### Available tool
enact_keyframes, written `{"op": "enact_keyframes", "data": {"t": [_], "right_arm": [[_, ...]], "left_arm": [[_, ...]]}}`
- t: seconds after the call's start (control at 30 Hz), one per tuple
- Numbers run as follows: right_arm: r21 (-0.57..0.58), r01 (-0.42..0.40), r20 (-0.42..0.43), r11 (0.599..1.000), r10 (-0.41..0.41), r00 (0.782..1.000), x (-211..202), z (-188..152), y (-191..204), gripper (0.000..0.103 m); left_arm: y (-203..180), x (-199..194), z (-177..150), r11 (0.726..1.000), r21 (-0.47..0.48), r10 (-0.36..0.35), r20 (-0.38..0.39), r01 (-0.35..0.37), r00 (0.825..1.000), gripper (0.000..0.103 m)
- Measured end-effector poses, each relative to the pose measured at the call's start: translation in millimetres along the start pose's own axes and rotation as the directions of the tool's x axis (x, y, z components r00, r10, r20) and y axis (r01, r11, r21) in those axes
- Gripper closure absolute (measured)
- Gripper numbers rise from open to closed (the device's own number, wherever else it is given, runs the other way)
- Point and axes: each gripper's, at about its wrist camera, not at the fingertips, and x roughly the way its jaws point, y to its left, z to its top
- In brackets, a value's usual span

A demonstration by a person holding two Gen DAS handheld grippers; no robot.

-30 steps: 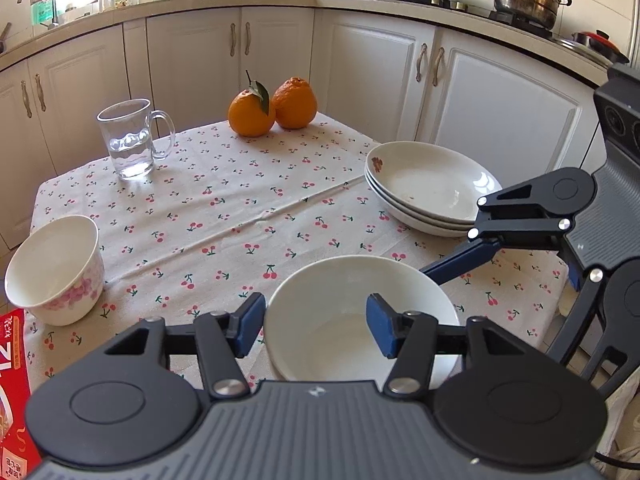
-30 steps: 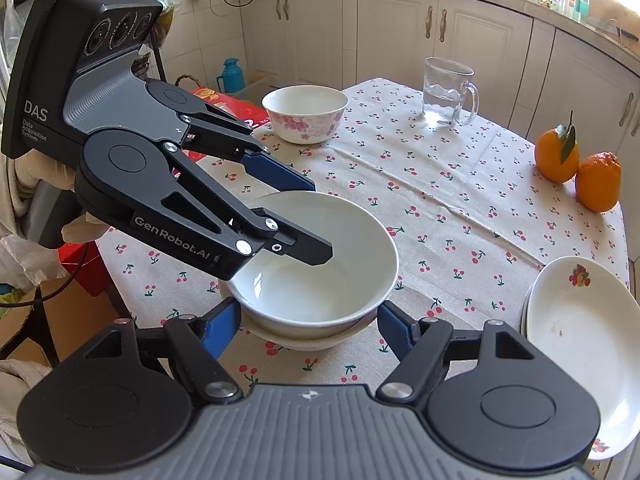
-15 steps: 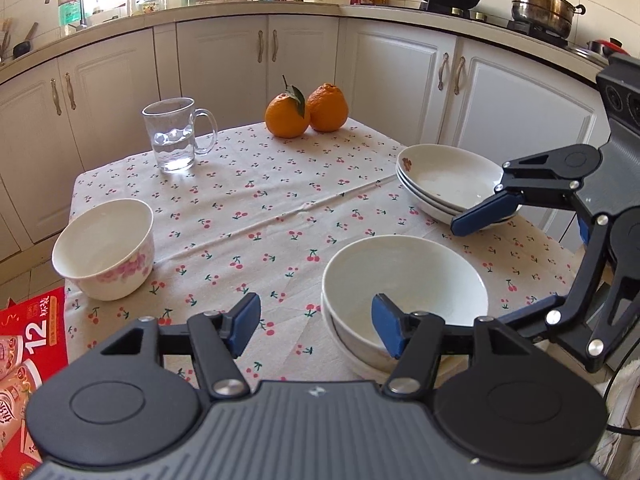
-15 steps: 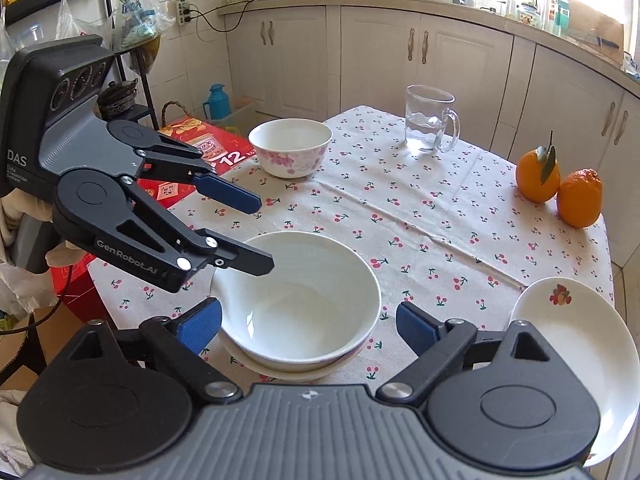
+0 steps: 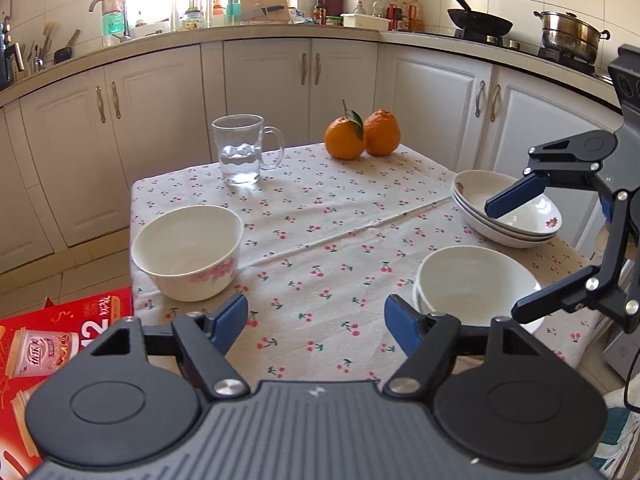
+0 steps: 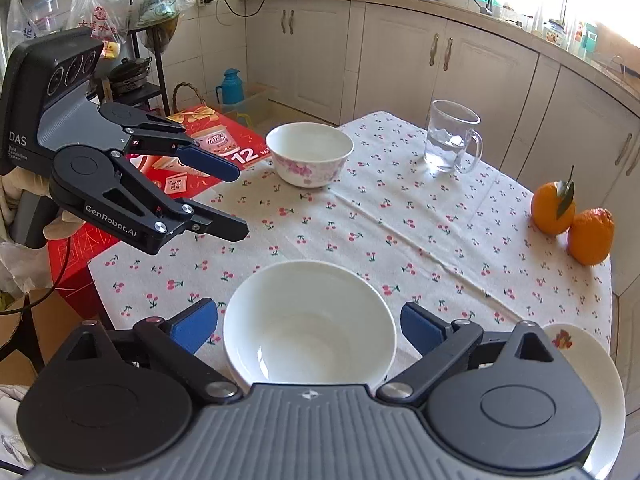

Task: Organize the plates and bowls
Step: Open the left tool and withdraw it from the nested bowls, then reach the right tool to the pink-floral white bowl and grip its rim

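Two grippers are hovering over a small table [image 5: 320, 224] that is wearing a cherry-print cloth, with white kitchen cabinets [image 5: 272, 80] running behind it and a cluttered counter [image 5: 280, 30] sitting above them. A red carton [image 5: 60, 344] is lying on the floor just left of the left gripper [image 5: 316, 318], whose jaws have just been opening and are standing apart over bare cloth, nothing between them. A flowered bowl [image 5: 188, 252] is sitting ahead and to its left, empty. Nested white bowls [image 5: 476, 284] are resting to its right, the top one empty, and a stack of plates [image 5: 508, 216] is sitting beyond them. Far ahead, a glass mug [image 5: 240, 148] is holding a little water, and two oranges [image 5: 360, 136] are touching each other.

The right gripper [image 6: 310, 326] has also just been opening; its jaws are spreading wide on either side of the nested bowls [image 6: 310, 324] without pressing them. The plates [image 6: 600, 372] are peeking out at its right.
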Motion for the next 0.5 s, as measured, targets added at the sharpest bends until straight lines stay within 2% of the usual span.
{"op": "enact_keyframes", "data": {"t": [0.3, 0.5], "right_arm": [[-0.051, -0.042, -0.033, 0.998, 0.04, 0.999, 41, 51, -9, 0.003], [-0.068, -0.072, -0.055, 0.995, 0.068, 0.996, 72, 90, -25, 0.003]], "left_arm": [[44, 27, -3, 0.99, -0.014, 0.143, -0.013, -0.143, 0.99, 0.025], [63, 50, 0, 0.987, -0.041, 0.157, -0.02, -0.158, 0.987, 0.025]]}}
